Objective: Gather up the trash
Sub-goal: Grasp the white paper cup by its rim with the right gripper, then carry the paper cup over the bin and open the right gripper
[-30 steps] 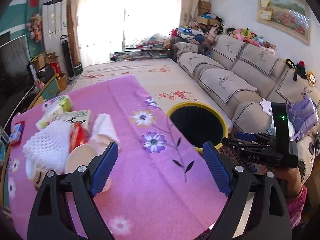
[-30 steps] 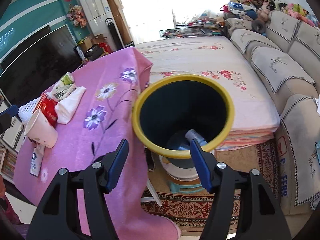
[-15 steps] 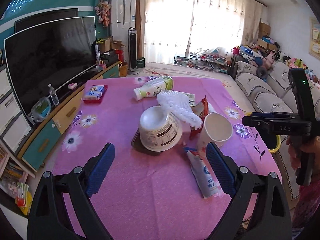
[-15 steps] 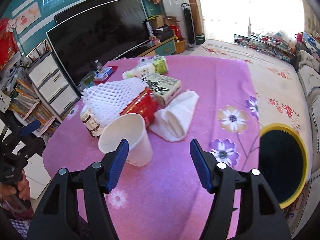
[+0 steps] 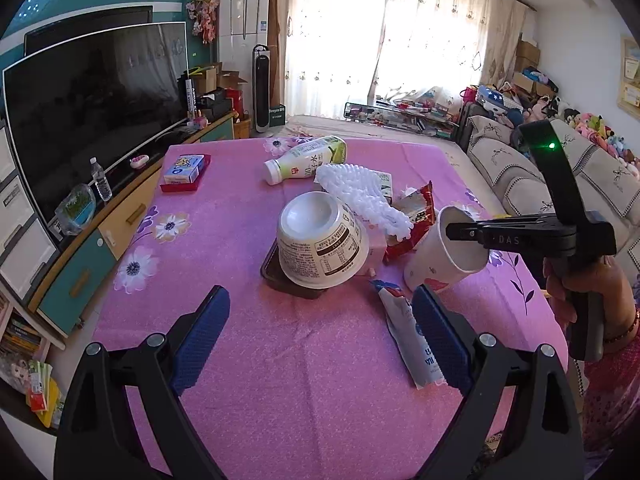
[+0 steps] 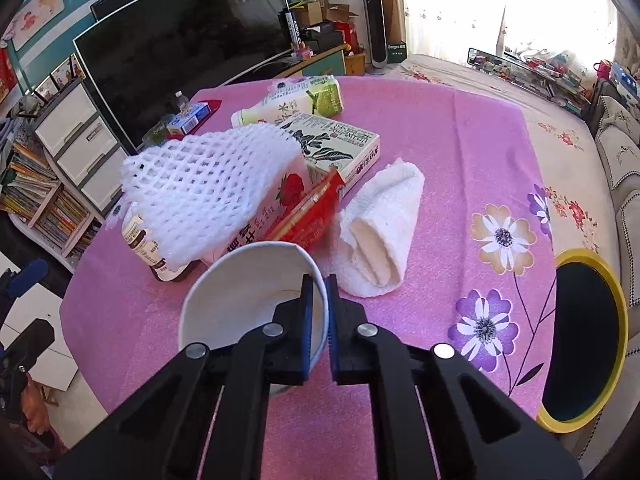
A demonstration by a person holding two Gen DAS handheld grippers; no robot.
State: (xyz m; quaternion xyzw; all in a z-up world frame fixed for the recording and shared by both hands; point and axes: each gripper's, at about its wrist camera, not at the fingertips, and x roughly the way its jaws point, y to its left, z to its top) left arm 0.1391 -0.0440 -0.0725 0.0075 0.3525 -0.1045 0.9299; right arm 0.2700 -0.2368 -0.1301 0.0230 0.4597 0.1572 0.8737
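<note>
Pink flowered tablecloth point(image 6: 460, 152) covers the table where the right gripper point(image 6: 318, 312) has just been closing: its jaws now pinch the rim of the paper cup point(image 6: 240, 300), one pad inside, one outside. That secures the first piece of trash for the yellow-rimmed bin point(image 6: 616, 308) at three o'clock of the cup. The left gripper point(image 5: 320, 340) hovers empty, jaws wide apart. At twelve o'clock crowd the red wrapper point(image 6: 312, 216), foam net point(image 6: 208, 184) and folded towel point(image 6: 384, 232); lifting may brush them.
</note>
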